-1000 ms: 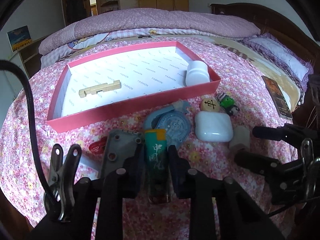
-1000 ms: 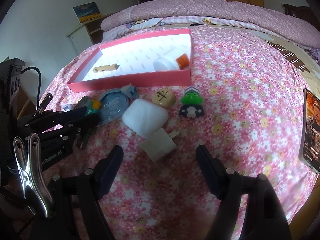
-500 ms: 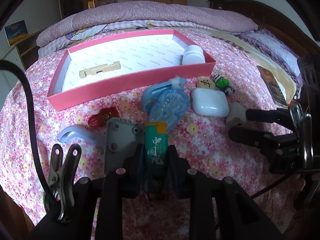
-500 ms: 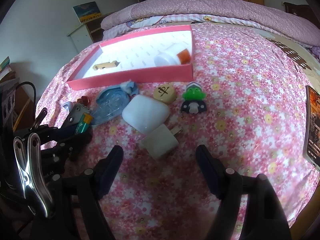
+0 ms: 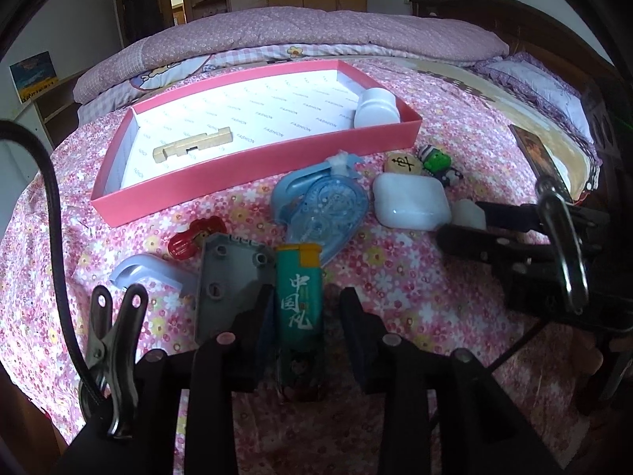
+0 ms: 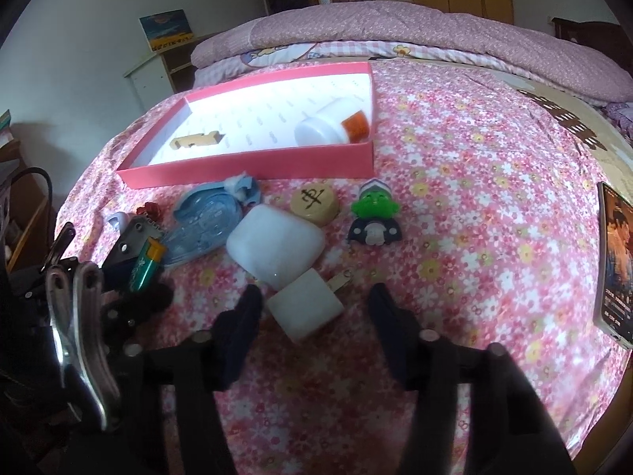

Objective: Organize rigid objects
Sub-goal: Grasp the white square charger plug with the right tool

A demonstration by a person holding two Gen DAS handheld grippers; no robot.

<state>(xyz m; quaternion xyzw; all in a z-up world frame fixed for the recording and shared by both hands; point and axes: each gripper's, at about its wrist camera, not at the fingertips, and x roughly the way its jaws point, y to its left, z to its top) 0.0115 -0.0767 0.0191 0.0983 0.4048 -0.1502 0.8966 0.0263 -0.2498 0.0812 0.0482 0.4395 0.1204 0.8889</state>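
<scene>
A green lighter lies on the flowered bedspread between the fingers of my left gripper. The jaws are opening, and the right pad stands clear of the lighter. My right gripper straddles a white charger plug. Its jaws are closing, with a gap still showing on the right side. Further back stands the pink box, which holds a wooden piece and a white bottle. In the left wrist view the right gripper comes in from the right at the plug.
Between the grippers and the box lie a blue tape dispenser, a white case, a round chess piece, a green figure, a grey plate, a red trinket and a blue hook. A book lies far right.
The left jaws, earlier clamped on the lighter, have parted. The right jaws have narrowed around the charger plug, and the right gripper has edged closer to it.
</scene>
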